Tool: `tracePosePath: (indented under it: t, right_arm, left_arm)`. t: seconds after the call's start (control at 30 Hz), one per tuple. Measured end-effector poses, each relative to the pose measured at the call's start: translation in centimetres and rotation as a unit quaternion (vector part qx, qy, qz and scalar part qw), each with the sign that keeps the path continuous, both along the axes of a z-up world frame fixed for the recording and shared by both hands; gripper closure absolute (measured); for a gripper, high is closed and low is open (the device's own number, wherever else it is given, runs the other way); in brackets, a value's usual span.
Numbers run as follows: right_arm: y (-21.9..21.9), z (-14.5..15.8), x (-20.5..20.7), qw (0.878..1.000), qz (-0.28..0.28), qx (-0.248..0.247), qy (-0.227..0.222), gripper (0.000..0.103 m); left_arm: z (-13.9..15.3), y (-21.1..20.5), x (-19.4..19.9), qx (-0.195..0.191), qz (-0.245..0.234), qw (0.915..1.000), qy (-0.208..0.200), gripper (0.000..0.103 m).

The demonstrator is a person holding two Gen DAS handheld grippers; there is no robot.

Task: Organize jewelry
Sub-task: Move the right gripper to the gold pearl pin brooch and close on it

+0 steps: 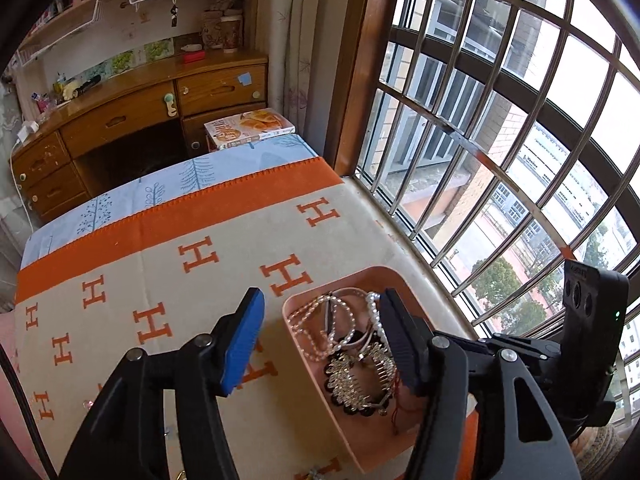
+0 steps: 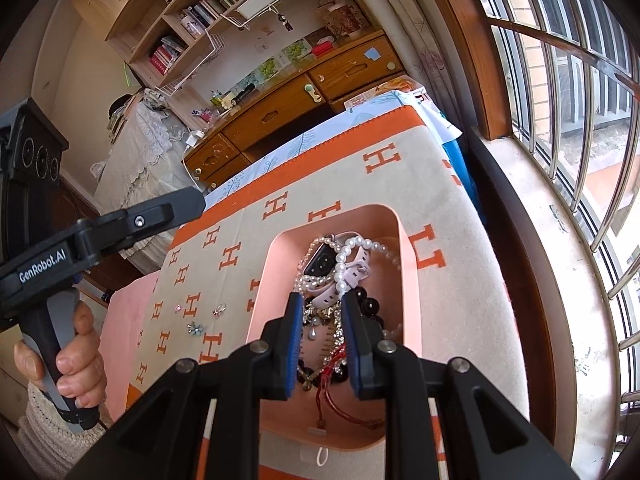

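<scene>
A pink tray [image 2: 408,264] sat on an H-patterned blanket [image 1: 168,280] near its window-side edge, holding tangled pearl strands [image 2: 348,256], a pale-strapped watch [image 2: 320,260], a rhinestone comb [image 1: 360,376] and dark beads. The left gripper [image 1: 320,344] hung with jaws wide apart and empty, straddling the tray's near wall. The right gripper [image 2: 320,348] hovered over the tray, jaws narrow; whether they pinched anything could not be told. Small earrings [image 2: 196,328] lay loose on the blanket beside the tray. Lifting one strand risked dragging the snarled pile out

Pink tray [image 2: 408,248]; white pearls [image 2: 344,264]; beige blanket [image 1: 160,248], orange H-pattern
</scene>
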State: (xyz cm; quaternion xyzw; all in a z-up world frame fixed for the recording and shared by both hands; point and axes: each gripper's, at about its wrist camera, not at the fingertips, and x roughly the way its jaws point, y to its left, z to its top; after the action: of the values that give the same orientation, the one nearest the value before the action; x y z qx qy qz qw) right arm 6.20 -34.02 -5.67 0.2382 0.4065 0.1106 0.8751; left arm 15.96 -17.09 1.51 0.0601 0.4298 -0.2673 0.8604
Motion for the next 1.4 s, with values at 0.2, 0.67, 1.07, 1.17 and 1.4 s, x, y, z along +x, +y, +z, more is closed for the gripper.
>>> tracePosePath:
  t: [0.2,0.67,1.07,1.17,1.4]
  right_arm:
    - [2.0,0.7,-0.7,1.0,0.022,-0.008,-0.002,0.083]
    - [10.9,1.5,-2.4,0.991,0.122,-0.059,-0.008,0.083]
    - [19.0,-2.1,-1.9,0.976,0.201,-0.063,0.053,0.068]
    - [20.7,-3.0,-1.1,0.974,0.206,-0.059,0.077,0.068]
    - [24.3,-4.4,1.0,0.968,0.208,-0.073,0.118,0.068]
  left_arm:
    - [-0.6,7.3,-2.0,0.016,0.062,0.9979,-0.004,0.029]
    - [-3.9,22.6,-10.3,0.039,0.217,0.9753,-0.013,0.022]
    - [-9.7,26.0,-13.9,0.027,0.236,0.9702,0.047,0.022]
    - [-10.0,26.6,-14.4,0.025,0.236,0.9703,0.045,0.022]
    - [-10.5,27.9,-14.9,0.013,0.235,0.971,0.044,0.022]
